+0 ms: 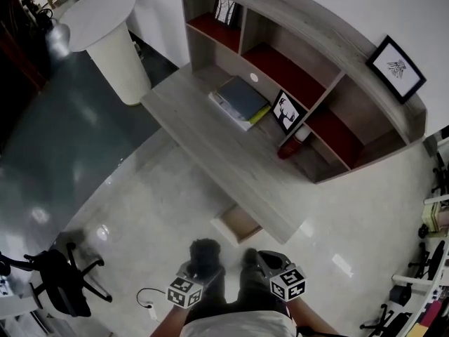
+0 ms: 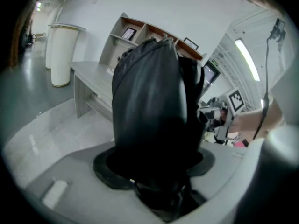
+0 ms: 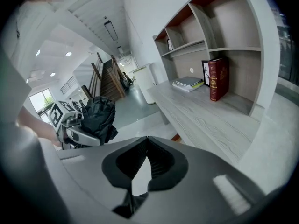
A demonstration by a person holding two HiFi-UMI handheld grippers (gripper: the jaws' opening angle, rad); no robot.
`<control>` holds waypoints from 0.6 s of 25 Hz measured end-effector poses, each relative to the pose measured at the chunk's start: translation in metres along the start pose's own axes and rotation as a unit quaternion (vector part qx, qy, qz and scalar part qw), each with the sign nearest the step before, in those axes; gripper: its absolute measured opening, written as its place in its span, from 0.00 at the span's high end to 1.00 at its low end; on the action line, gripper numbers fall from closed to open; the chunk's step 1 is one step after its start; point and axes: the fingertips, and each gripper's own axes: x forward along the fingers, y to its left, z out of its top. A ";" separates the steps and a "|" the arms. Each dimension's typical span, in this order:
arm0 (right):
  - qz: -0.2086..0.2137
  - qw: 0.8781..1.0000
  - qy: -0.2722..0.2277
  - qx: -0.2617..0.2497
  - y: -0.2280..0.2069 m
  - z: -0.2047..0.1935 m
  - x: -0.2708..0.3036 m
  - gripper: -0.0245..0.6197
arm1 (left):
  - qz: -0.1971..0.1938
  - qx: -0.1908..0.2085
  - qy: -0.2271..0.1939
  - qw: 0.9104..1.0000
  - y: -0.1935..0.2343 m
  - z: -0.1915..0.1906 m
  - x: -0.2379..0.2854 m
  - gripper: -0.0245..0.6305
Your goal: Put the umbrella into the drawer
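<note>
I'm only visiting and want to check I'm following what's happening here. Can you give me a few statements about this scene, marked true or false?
1. The left claw grips a folded black umbrella. True.
2. The right claw grips the umbrella too. False: its jaws are together with nothing between them.
3. The drawer under the desk is pulled open. True.
4. The umbrella lies in the drawer. False: it is in the left claw, away from the desk.
</note>
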 end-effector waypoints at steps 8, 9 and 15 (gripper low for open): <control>-0.019 1.000 0.008 0.011 -0.018 -0.021 0.019 0.95 | -0.023 -0.001 0.031 0.999 0.011 -0.016 0.036 0.55; -0.018 1.000 0.008 0.012 -0.020 -0.024 0.023 0.95 | -0.024 -0.001 0.034 0.999 0.013 -0.018 0.041 0.55; -0.009 1.000 0.015 0.009 -0.033 -0.039 0.046 0.95 | -0.024 -0.011 0.044 0.999 0.030 -0.031 0.069 0.55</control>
